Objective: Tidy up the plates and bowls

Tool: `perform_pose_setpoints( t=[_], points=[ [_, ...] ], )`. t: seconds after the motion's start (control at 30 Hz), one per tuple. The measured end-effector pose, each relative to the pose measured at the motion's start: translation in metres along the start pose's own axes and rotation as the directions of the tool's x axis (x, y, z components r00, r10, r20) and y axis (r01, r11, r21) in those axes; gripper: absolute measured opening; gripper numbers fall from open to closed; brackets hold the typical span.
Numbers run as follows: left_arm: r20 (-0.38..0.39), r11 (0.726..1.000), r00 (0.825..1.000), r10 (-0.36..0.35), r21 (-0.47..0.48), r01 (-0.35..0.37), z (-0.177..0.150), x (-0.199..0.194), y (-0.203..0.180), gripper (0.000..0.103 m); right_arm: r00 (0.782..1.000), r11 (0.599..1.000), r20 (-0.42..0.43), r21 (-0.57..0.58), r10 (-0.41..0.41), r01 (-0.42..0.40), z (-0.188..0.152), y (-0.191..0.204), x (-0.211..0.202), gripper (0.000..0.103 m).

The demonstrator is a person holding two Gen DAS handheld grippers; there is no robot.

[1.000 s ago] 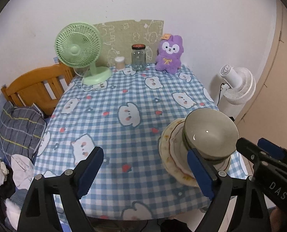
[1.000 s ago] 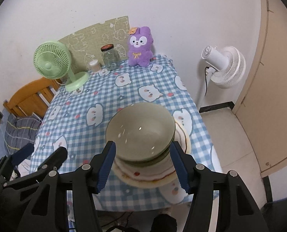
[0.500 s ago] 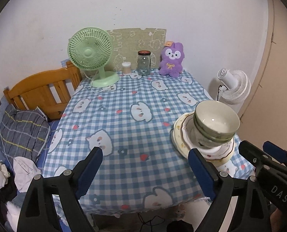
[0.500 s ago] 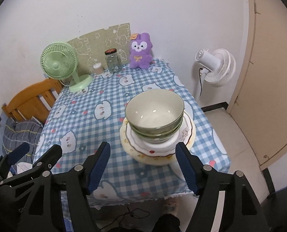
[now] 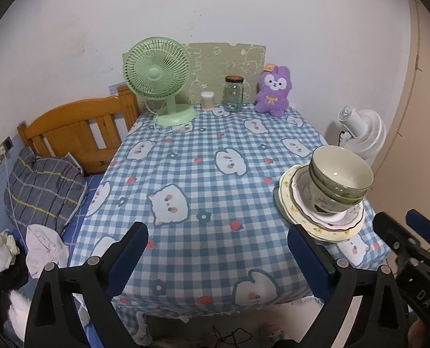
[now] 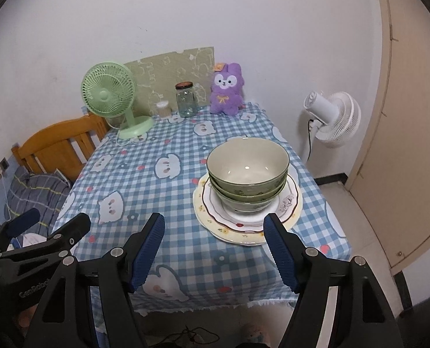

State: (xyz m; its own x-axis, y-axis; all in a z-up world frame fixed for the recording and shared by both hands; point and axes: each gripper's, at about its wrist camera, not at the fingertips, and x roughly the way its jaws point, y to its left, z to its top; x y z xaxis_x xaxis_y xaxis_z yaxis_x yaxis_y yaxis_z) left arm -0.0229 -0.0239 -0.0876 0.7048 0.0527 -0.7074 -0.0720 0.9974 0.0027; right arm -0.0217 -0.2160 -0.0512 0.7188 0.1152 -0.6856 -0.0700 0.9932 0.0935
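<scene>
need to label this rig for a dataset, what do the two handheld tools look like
Both are alike: the left tool and right tool have black angular frames with silver rivets and two fingers faced with ribbed blue pads. White lettering marks the bodies: "DAS" on the right tool's side in the left view, a partly legible word on the left tool's. No cables or sleeves show.

You can't see the lower bowls [image 6: 248, 195] whole: the top bowl [image 6: 248, 162] nests in them, so only their rims and outer walls show, and how many sit there is unclear. The bowls cover the middle of the plates [image 6: 287, 203]. The table [image 5: 215, 174] lies wholly under its cloth [image 5: 203, 249], legs included. The jar [image 5: 234, 94] is too small to tell its contents. The bed [image 5: 78, 133] is cut off behind the table.
</scene>
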Motion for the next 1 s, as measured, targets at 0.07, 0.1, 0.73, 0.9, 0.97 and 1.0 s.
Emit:
perform_pose_setpoints(
  t=[0.07, 0.1, 0.73, 0.9, 0.97, 1.0],
  points=[
    [0.004, 1.0, 1.0, 0.007, -0.004, -0.007, -0.004, 0.001, 0.001, 0.098, 1.0, 1.0, 0.02, -0.002, 0.007, -0.007, -0.003, -0.001, -0.001, 0.074],
    [0.007, 1.0, 1.0, 0.007, -0.007, -0.007, -0.006, 0.002, 0.001, 0.098, 1.0, 1.0, 0.029, -0.006, 0.009, -0.009, -0.004, -0.001, -0.001, 0.074],
    [0.042, 1.0, 0.999, 0.012, 0.003, -0.012, -0.024, -0.003, -0.013, 0.098, 0.998, 0.999, 0.041, -0.02, 0.041, -0.041, -0.019, -0.007, 0.0, 0.074],
    [0.049, 1.0, 0.999, 0.01, 0.004, -0.011, -0.023, -0.003, -0.018, 0.098, 0.998, 0.999, 0.051, -0.011, 0.035, -0.035, -0.017, -0.011, -0.003, 0.074],
    [0.048, 1.0, 0.999, 0.008, 0.003, -0.008, -0.023, -0.004, -0.018, 0.098, 0.998, 0.999, 0.051, -0.006, 0.034, -0.034, -0.017, -0.013, -0.003, 0.074],
    [0.05, 1.0, 0.999, 0.008, 0.002, -0.008, -0.023, -0.005, -0.019, 0.098, 0.998, 0.999, 0.051, -0.004, 0.034, -0.034, -0.017, -0.013, -0.004, 0.074]
  ],
)
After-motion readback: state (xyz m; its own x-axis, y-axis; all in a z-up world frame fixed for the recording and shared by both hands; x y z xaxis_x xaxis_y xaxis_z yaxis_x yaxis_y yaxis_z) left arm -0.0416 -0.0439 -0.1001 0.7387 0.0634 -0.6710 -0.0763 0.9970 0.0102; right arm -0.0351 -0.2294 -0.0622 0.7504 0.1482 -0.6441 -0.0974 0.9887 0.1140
